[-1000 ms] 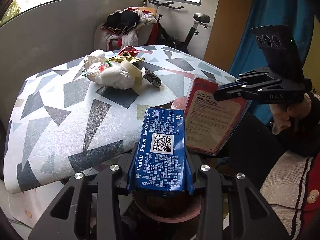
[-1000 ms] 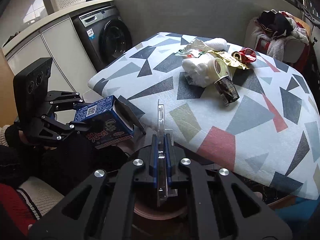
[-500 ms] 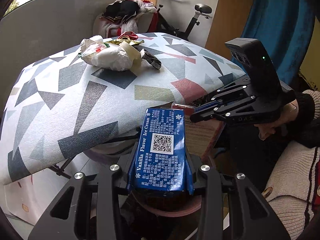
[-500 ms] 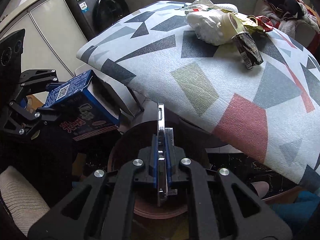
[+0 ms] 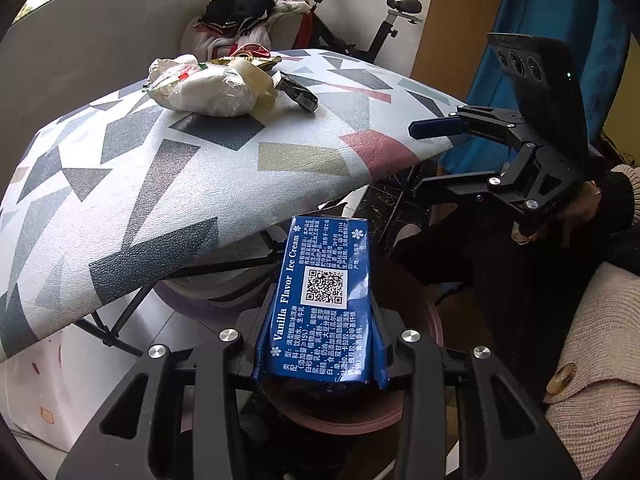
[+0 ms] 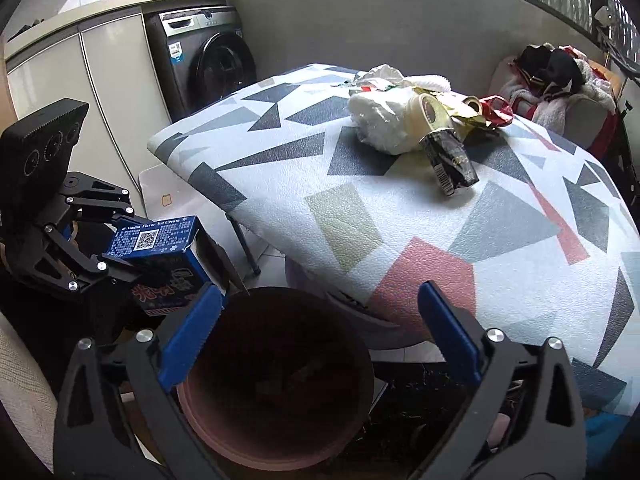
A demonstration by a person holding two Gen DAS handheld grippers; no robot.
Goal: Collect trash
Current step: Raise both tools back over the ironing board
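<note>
Where the pebbled, triangle-patterned table spreads ahead of both grippers, its rounded edge is seen to overhang a round, reddish-brown bin that sits directly below the right gripper. That gripper's jaws have just been opening and now stand wide apart, blue ribbed pads bare, nothing between them. The left gripper is clamped on a blue ice cream box, a flat glossy carton printed with white text and a square code, held just above the bin's rim. Far ahead of both tools, a heap of trash is left on the tabletop: a crinkled white plastic bag, a roll of tape, gold and red wrappers, and a small dark packet lying nearest.

Only the right wrist view shows the bin's dark inside, the box's red-lettered side face and a washing machine. Only the left wrist view shows the exercise bike, the blue curtain and a knitted sleeve with a button.
</note>
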